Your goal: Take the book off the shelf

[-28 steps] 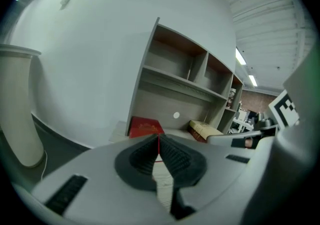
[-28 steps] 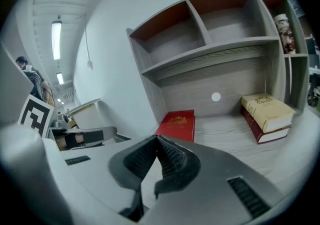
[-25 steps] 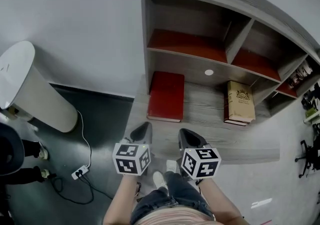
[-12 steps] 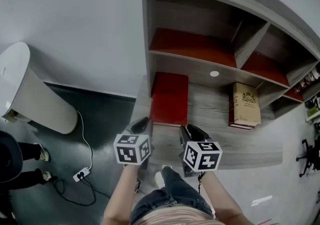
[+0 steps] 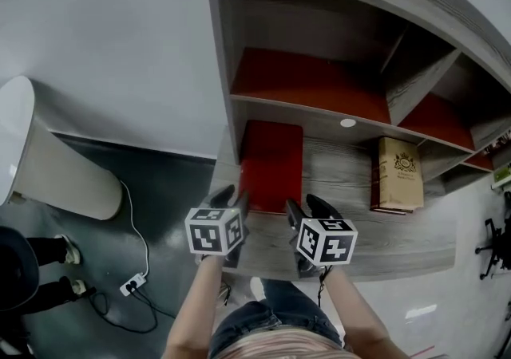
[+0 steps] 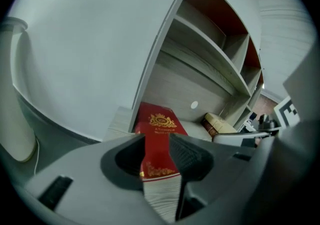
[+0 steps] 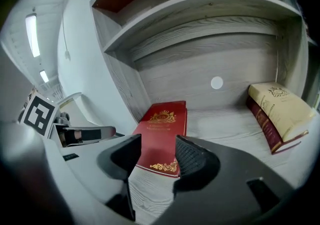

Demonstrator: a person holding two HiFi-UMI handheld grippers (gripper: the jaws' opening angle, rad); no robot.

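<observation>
A red book (image 5: 271, 164) with gold print lies flat at the left end of the lower shelf (image 5: 343, 190), against the side wall. My left gripper (image 5: 231, 199) hovers at the book's near left corner and my right gripper (image 5: 307, 207) at its near right corner. Both have just been opening their jaws, and nothing is between them. In the left gripper view the red book (image 6: 159, 128) shows through the gap of the left gripper (image 6: 157, 139). In the right gripper view the book (image 7: 164, 126) lies just ahead of the right gripper (image 7: 158, 144).
A cream book (image 5: 397, 172) lies on a dark red one at the shelf's right end. Above is a shelf with a red floor (image 5: 311, 82) and a divider. A white cylindrical appliance (image 5: 48, 170) and a power strip (image 5: 132, 281) are on the dark floor at left.
Both grippers have moved forward and down to the near edge of the red book. Their jaws, shut a second ago, now stand apart.
</observation>
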